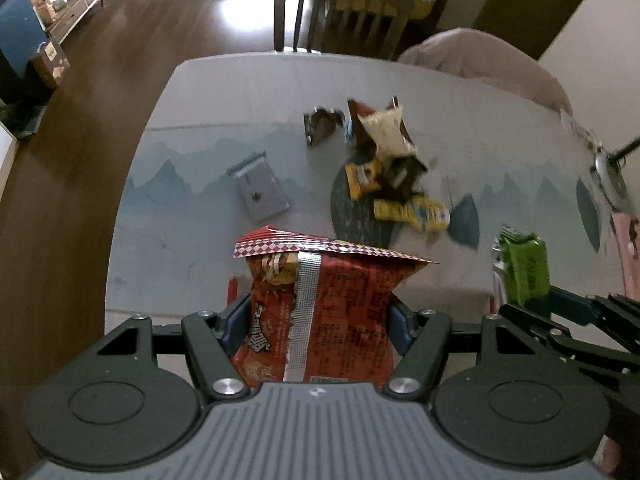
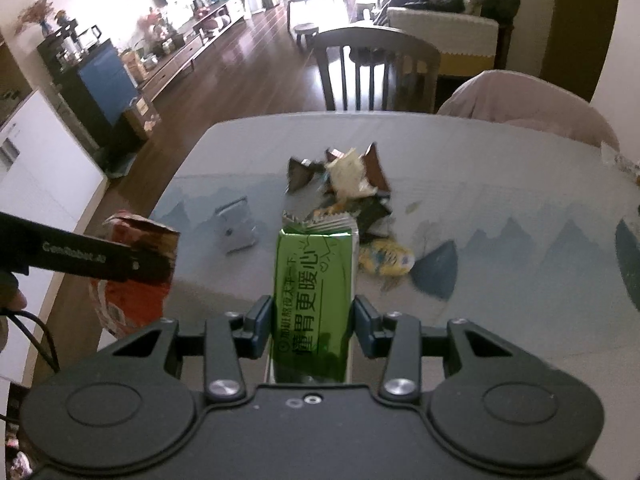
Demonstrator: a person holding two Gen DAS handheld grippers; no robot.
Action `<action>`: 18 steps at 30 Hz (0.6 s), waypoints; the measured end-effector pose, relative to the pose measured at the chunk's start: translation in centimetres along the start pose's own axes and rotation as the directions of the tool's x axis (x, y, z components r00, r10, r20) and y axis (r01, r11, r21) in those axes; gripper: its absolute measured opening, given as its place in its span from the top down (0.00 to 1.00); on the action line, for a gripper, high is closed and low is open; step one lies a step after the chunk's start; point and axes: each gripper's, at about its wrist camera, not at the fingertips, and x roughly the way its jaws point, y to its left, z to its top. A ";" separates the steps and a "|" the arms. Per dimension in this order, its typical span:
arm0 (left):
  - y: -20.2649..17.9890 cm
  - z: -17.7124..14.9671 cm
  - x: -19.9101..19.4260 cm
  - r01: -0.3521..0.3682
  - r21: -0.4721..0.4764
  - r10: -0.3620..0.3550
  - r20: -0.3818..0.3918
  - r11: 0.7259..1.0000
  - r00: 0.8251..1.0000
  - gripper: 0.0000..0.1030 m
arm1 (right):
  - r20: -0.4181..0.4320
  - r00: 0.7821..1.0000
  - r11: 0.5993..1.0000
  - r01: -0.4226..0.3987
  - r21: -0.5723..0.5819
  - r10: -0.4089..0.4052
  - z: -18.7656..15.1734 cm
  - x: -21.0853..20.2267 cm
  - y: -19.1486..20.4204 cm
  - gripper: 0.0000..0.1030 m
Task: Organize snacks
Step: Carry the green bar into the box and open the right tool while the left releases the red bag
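Table (image 1: 192, 240) with a mountain-print cloth carries a loose snack pile (image 1: 394, 168) near its middle and a grey packet (image 1: 260, 188) just left of it; left gripper (image 1: 320, 320) clamps a red chip bag (image 1: 320, 312) held above the near edge. Right gripper (image 2: 312, 320), set narrow, holds a green snack pack (image 2: 314, 280) upright above the table.

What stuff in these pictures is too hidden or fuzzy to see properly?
- Red snack bag, left wrist view: bottom hidden behind the gripper body.
- Green packet, right wrist view: lower end hidden the same way.
- Snack pile: blurred, labels unreadable.
- Silver object: cut off by the picture edge.
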 end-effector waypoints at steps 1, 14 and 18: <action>0.0 -0.5 0.0 0.002 0.004 -0.002 -0.006 1.000 1.000 0.34 | -0.007 1.000 1.000 -0.002 -0.002 0.002 -0.5 0.0 0.3 0.60; 0.8 -6.8 3.4 0.008 0.008 -0.007 -0.116 1.000 0.993 0.34 | -0.105 0.994 1.000 -0.019 0.003 0.019 -6.3 2.3 2.6 0.60; 1.1 -8.1 5.3 0.002 0.004 -0.001 -0.161 1.000 0.987 0.34 | -0.143 0.989 1.000 -0.020 0.016 0.022 -8.4 3.8 2.9 0.60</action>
